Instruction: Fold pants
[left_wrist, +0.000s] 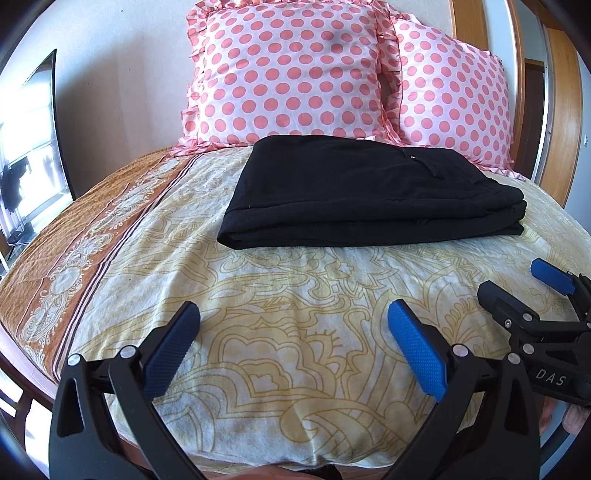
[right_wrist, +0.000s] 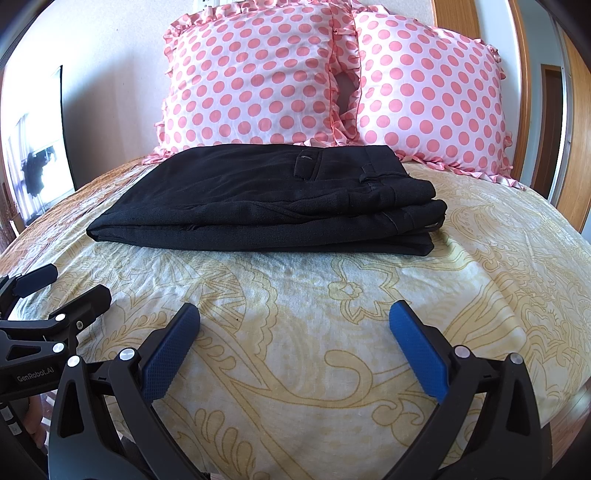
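pants (left_wrist: 373, 192) folded in a flat stack mid-bed, at 12 o'clock from both grippers, long axis 9-to-3 | left gripper (left_wrist: 291, 343) and right gripper (right_wrist: 293, 343) gaping wide, empty, near-equal reach | pillows (right_wrist: 332, 81) behind; path over bedspread (right_wrist: 332, 332) unobstructed

The left gripper (left_wrist: 293, 325) is held low with its two blue-padded fingers (left_wrist: 415, 350) spread wide apart, gripping nothing. The right gripper (right_wrist: 294, 326) sits just beside it at about the same height, its fingers (right_wrist: 170, 350) equally wide and empty. Both point forward, side by side, each showing at the edge of the other's view.
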